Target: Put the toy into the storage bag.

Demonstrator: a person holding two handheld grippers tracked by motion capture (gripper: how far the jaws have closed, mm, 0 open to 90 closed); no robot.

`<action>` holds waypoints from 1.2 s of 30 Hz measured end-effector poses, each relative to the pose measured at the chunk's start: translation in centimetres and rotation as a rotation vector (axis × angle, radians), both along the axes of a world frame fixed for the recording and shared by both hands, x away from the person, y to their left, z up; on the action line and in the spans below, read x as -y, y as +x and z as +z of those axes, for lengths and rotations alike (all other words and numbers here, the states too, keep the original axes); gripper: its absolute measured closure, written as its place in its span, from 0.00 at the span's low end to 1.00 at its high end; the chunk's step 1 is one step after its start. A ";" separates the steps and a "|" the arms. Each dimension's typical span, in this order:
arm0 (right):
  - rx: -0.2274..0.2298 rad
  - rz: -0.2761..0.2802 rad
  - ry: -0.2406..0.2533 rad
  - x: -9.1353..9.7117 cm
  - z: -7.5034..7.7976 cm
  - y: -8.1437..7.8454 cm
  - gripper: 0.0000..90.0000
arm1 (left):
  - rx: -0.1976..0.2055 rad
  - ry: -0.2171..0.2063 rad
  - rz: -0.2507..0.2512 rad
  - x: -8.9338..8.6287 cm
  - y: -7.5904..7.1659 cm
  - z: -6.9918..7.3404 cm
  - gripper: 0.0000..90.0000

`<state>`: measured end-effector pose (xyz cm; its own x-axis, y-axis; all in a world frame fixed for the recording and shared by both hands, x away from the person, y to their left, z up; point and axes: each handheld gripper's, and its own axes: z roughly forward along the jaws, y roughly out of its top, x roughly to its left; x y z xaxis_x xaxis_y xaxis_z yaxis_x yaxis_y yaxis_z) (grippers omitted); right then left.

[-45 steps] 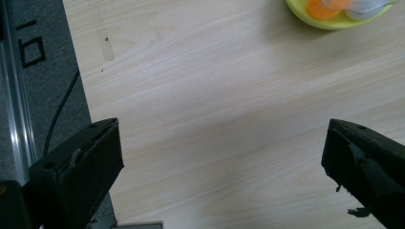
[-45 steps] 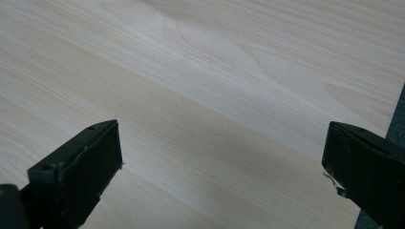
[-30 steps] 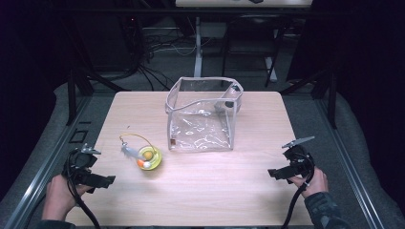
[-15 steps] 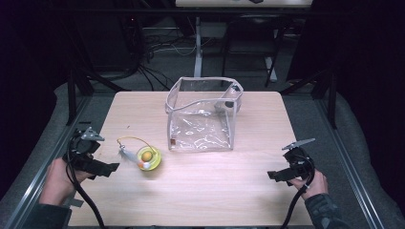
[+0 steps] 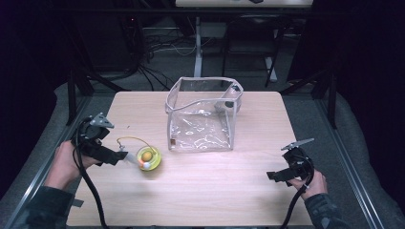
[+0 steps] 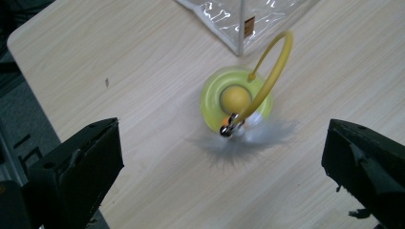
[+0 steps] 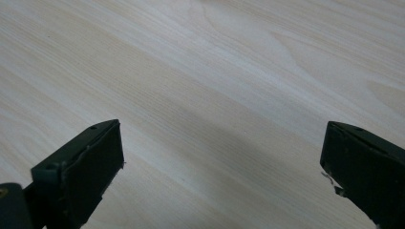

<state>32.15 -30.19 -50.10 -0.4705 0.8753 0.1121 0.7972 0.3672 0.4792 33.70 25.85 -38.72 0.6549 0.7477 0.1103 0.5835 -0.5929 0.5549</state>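
The pale wooden tabletop point(image 5: 215, 191) carries a clear plastic pouch point(image 5: 203, 117) standing open at its far middle. Near and to the left of the pouch lies a yellow ring toy point(image 5: 148, 158) with an orange ball in its centre, a thin yellow loop point(image 6: 272, 71) arching over it and a white feather point(image 6: 248, 138) at its near side. The left gripper point(image 5: 125, 158) sits just left of the toy, its fingers spread wide around nothing. The right gripper point(image 5: 271, 176) hangs over bare wood at the near right, fingers also wide apart.
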 end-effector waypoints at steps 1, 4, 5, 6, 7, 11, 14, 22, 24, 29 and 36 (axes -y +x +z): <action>0.000 0.000 0.002 0.0 0.0 0.0 0.00 | 0.000 0.000 0.000 0.0 0.0 0.0 0.00; -0.008 0.004 0.005 0.0 -0.1 0.1 0.00 | -0.003 0.026 -0.030 1.0 0.9 0.4 0.00; -0.010 0.007 0.001 0.0 -0.1 0.1 0.00 | -0.002 0.034 -0.037 1.3 1.1 0.5 0.00; -0.010 0.007 0.000 0.0 -0.1 0.1 0.00 | -0.003 0.048 -0.045 1.5 1.3 0.6 0.00; -0.009 0.007 0.000 0.0 -0.1 0.1 0.01 | -0.003 0.048 -0.051 1.8 1.5 0.7 0.01; -0.014 0.008 0.004 0.0 -0.2 0.1 0.01 | -0.009 0.048 -0.082 2.5 2.2 1.1 0.02; -0.016 0.008 0.006 0.0 -0.2 0.1 0.01 | -0.011 0.056 -0.102 3.1 2.4 1.3 0.07; -0.027 0.010 0.004 0.0 -0.4 0.1 0.02 | -0.009 0.094 -0.146 4.3 2.4 1.7 0.44; -0.031 0.010 0.001 0.0 -0.4 0.1 0.02 | -0.011 0.097 -0.157 4.4 2.4 1.7 0.50; -0.022 0.015 -0.003 0.0 -0.3 0.2 0.02 | -0.030 0.119 -0.178 4.8 2.4 1.6 0.59; -0.048 0.022 -0.006 0.0 -0.4 0.2 0.04 | -0.022 0.137 -0.187 5.2 2.4 1.3 0.73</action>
